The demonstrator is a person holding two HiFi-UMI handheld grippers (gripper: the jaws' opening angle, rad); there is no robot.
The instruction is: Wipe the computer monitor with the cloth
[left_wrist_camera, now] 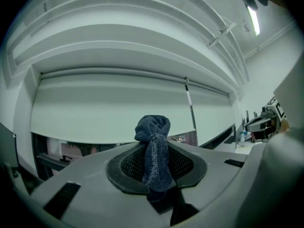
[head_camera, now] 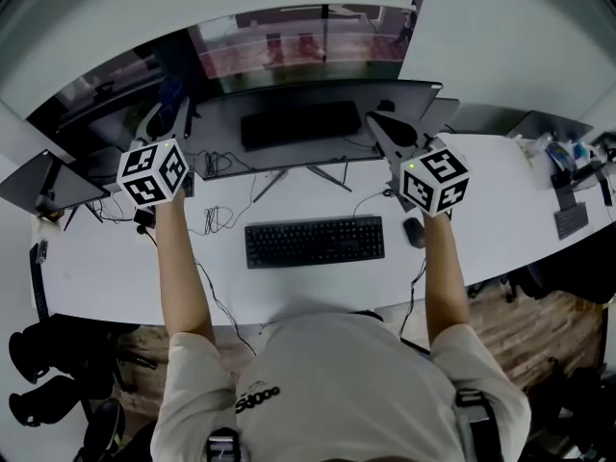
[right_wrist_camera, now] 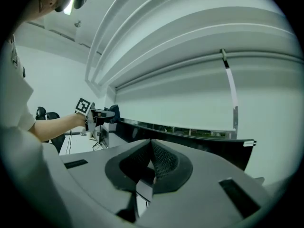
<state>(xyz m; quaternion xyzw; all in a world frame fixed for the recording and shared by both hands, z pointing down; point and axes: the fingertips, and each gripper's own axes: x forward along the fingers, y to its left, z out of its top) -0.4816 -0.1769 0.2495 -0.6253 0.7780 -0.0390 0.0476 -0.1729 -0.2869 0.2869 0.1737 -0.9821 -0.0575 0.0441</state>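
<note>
Left claw (left_wrist_camera: 155, 148) is clenched on the cloth (left_wrist_camera: 153, 127). Right claw (right_wrist_camera: 151, 151) is shut with pad meeting pad and nothing between.

**Location.** The cloth is held in the left claw, raised near the upper left edge of the monitor (head_camera: 221, 128). The right claw is level with the monitor's upper right edge. No view settles whether the cloth touches the screen. The monitor stands on the white table (head_camera: 115, 268), behind a black keyboard (head_camera: 314, 242) and a mouse (head_camera: 414, 231).

**Handling (assessed).**
- Cloth: light, soft and limp. The looped pile should compress under the pads and resist slipping.
- Grip point: take it at a gathered fold, leaving a wad clear of the jaw tips so that fabric, not plastic, meets the screen. The present hold appears to do this.
- Monitor: treat the panel as fragile and use light pressure. The thin stand legs may let it rock.

**Appearance.** The cloth is dark blue terry. A rounded bunch stands above the jaws and a narrow tail hangs between them. The monitor is wide, dark and glossy.
</note>
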